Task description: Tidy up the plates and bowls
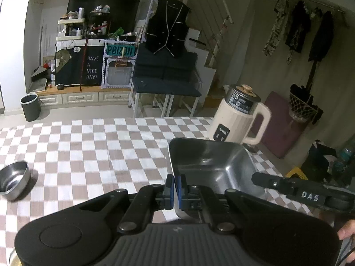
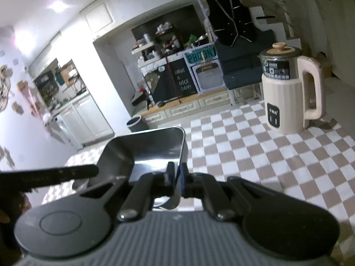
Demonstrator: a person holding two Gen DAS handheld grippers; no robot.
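Note:
A square steel tray (image 1: 213,166) hangs between both grippers, just above the checked tablecloth (image 1: 88,150). My left gripper (image 1: 175,184) is shut on its left rim, blue pads pinching the thin edge. In the right wrist view my right gripper (image 2: 176,175) is shut on the right rim of the same tray (image 2: 150,153). Each view shows a black finger of the other gripper: the right one's (image 1: 266,180) over the tray's right side, the left one's (image 2: 55,174) over its left side. A small round steel bowl (image 1: 13,181) stands empty on the cloth at the far left.
A cream electric kettle (image 1: 239,115) with a dark lid stands on the table's far right corner, just beyond the tray; it shows upright (image 2: 288,88) in the right wrist view too. A grey bin (image 1: 31,106) and a cluttered shelf unit (image 1: 88,44) stand past the table. A person's hand (image 1: 348,228) shows at the lower right.

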